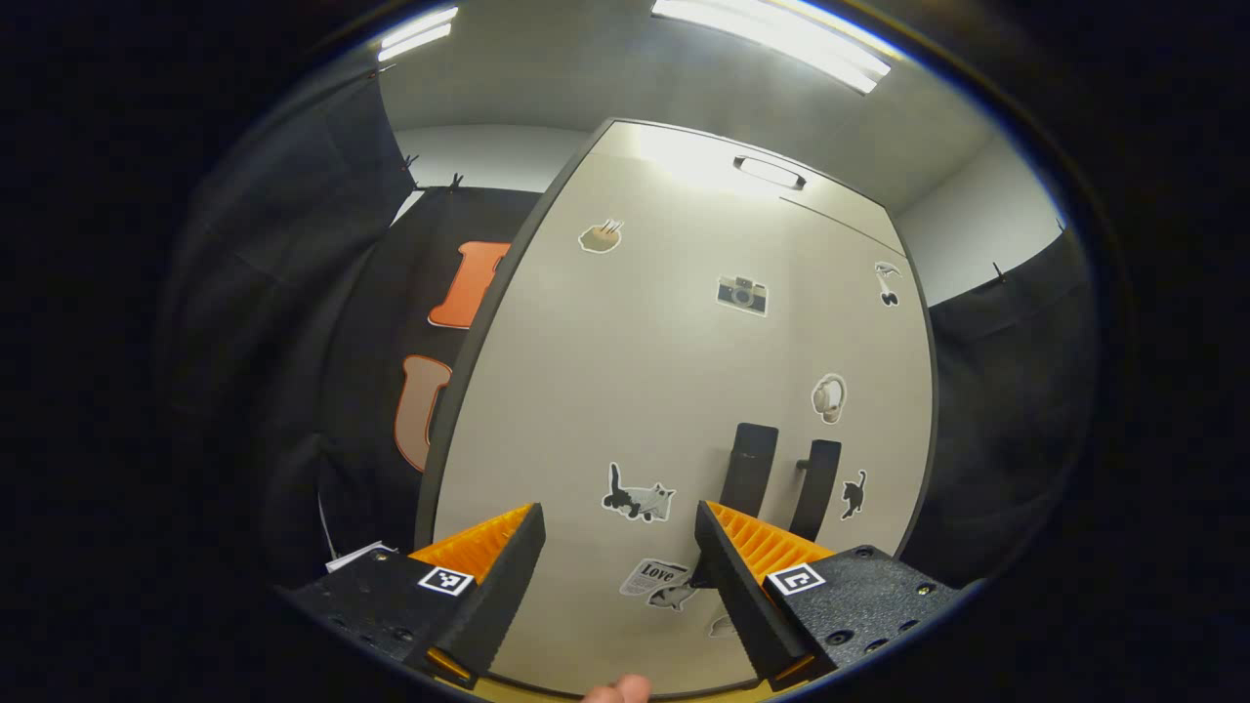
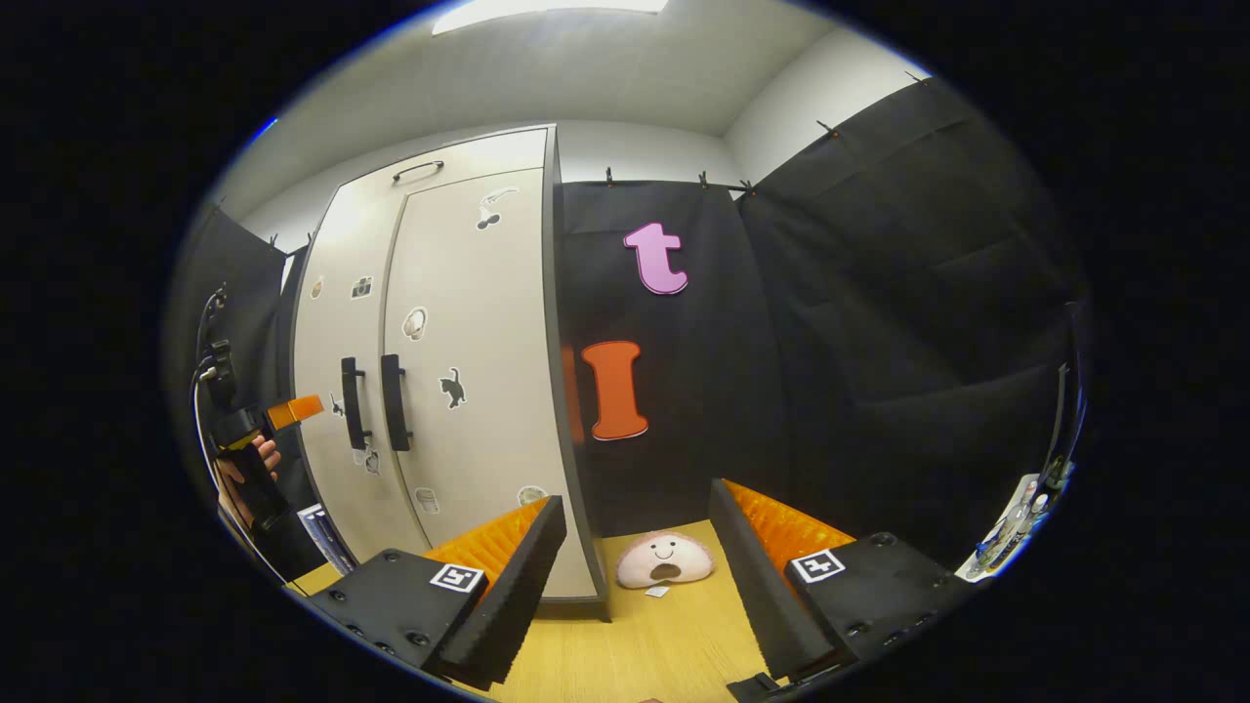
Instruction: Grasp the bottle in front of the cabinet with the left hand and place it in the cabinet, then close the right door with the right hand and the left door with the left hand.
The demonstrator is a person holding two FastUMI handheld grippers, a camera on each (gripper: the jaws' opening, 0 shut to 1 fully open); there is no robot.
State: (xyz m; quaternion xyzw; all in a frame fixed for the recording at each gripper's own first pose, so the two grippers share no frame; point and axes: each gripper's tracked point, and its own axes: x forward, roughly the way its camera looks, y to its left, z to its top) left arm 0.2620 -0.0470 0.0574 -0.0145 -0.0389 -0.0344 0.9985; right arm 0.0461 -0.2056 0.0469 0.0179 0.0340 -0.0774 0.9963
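Black-draped booth, pale cabinet ahead: both doors look shut, so my work seems all but done.

My left gripper [image 1: 619,557] hangs released, jaws spread and empty, just before the tall beige sticker-covered cabinet [image 1: 684,371] and its two black bar handles [image 1: 747,469]. My right gripper [image 2: 637,566] is likewise spread, empty, over the wooden floor [image 2: 645,635] off to the cabinet's side. I judge the bottle is inside, though closed doors hide it.
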